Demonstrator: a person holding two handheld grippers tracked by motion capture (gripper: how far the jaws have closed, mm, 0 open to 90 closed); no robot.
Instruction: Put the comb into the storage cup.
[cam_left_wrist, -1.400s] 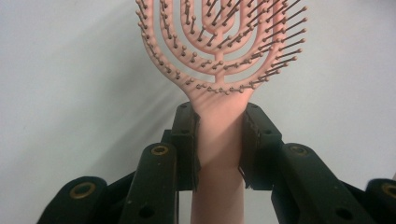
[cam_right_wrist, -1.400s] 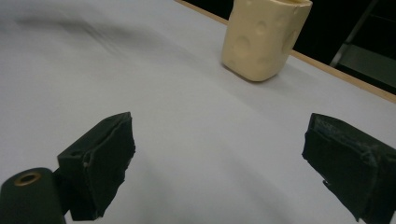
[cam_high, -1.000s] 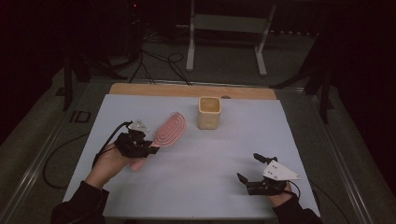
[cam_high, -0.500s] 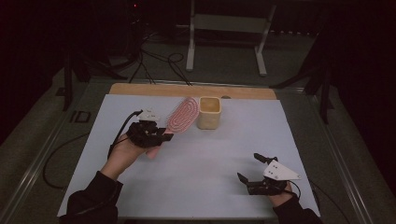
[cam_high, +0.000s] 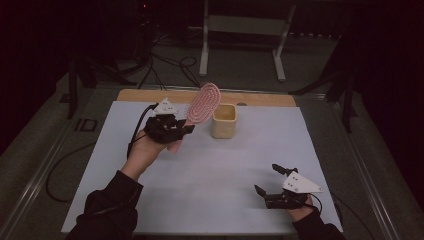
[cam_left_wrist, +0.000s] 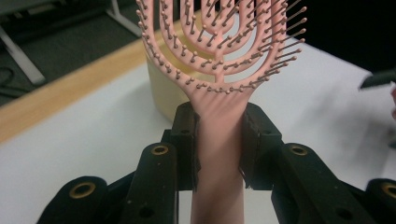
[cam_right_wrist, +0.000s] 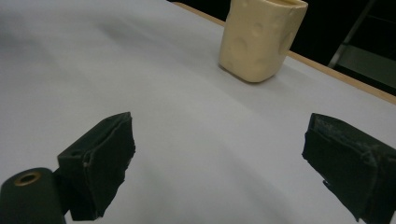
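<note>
While the left gripper (cam_high: 186, 131) is raised above the white table top (cam_high: 210, 170) in the high view, its two black jaws pinch the handle of a pink plastic hairbrush with an oval, open-ribbed head full of thin bristles (cam_high: 202, 104). In the left gripper view the pads (cam_left_wrist: 187, 144) press on both sides of the pink handle just below the head, and the brush stands upright between them, bristles facing the camera. From above, the brush head tilts up and away from the person, its top edge over the far wooden strip of the table (cam_high: 140, 95) and its right side just beside the rim of a pale yellow, squarish plastic cup with dimpled walls (cam_high: 223, 121). The cup stands upright on the white surface near the far edge, directly behind the brush in the left gripper view.

The right gripper (cam_high: 276, 183) sits low at the near right part of the table, well apart from the cup and the brush. Its jaws are spread wide with nothing between them, only bare white surface, and the cup (cam_right_wrist: 261, 39) stands farther off ahead of them.
</note>
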